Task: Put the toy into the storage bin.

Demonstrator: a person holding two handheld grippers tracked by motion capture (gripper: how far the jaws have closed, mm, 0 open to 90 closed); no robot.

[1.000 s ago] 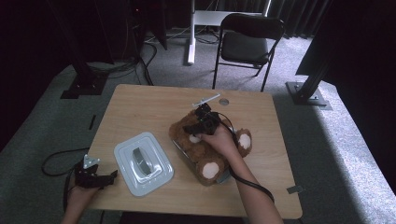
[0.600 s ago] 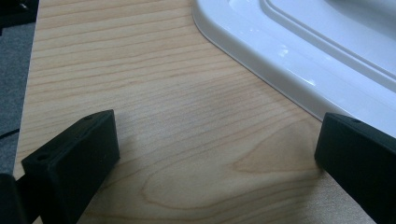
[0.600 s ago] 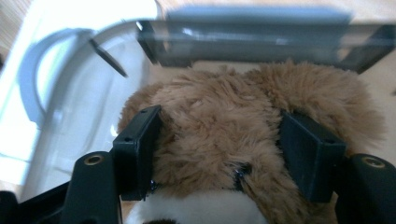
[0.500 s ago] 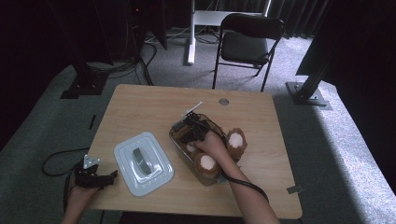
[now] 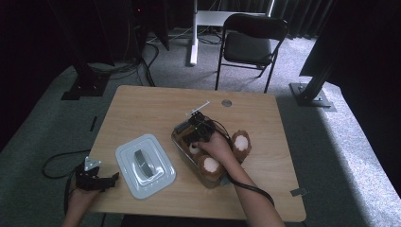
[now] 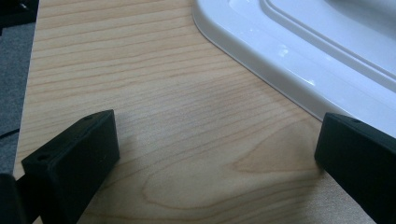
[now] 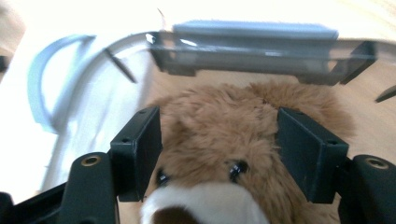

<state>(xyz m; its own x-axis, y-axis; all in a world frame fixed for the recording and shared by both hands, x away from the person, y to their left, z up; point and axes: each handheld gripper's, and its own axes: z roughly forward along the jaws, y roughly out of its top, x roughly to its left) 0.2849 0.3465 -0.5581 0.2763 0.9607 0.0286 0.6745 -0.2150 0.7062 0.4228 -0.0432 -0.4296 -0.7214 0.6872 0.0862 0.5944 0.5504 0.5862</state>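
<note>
2 black tool (image 7: 219,149) blocks pinch furry bear (image 7: 224,140).

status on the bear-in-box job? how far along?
Done: the white lid is off, lying on the table beside the clear container.
In hand: the right gripper clamps the teddy bear by its head, inside the container; its legs hang over the rim.
Left: tuck in the legs, fit the lid. The left gripper waits open beside the lid.

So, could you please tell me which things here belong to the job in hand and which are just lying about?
In use:
- teddy bear, head gripped by the right gripper
- clear container around the bear
- white lid beside it

Lying about:
- left gripper, open at the table edge
- folding chair
</note>
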